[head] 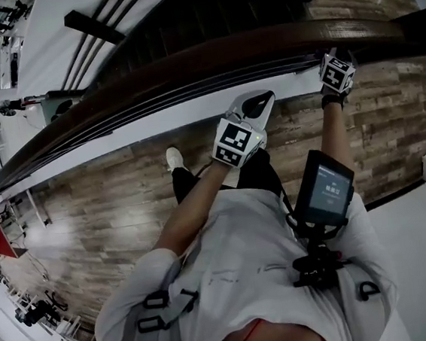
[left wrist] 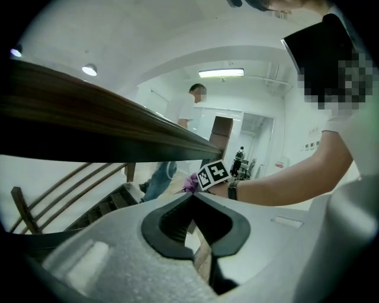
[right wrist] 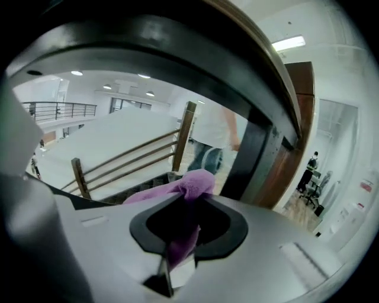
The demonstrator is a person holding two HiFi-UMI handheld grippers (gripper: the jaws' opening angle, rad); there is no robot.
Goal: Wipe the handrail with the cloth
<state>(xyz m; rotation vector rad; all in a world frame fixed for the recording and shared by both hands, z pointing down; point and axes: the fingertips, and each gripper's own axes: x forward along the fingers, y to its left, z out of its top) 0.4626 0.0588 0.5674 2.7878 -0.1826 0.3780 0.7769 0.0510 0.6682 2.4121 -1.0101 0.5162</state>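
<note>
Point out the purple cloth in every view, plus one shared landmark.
Head view: not visible; the right gripper is at the dark wooden handrail there.
Left gripper view: purple cloth at centre, just left of the right gripper.
Right gripper view: lower centre, clamped between the jaws.
Shared landmark: the handrail.

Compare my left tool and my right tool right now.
The left tool is shut on nothing, while the right tool is shut on the purple cloth. The right tool is up at the handrail, while the left tool is held back from it, lower in the head view. Both have their jaws together.
</note>
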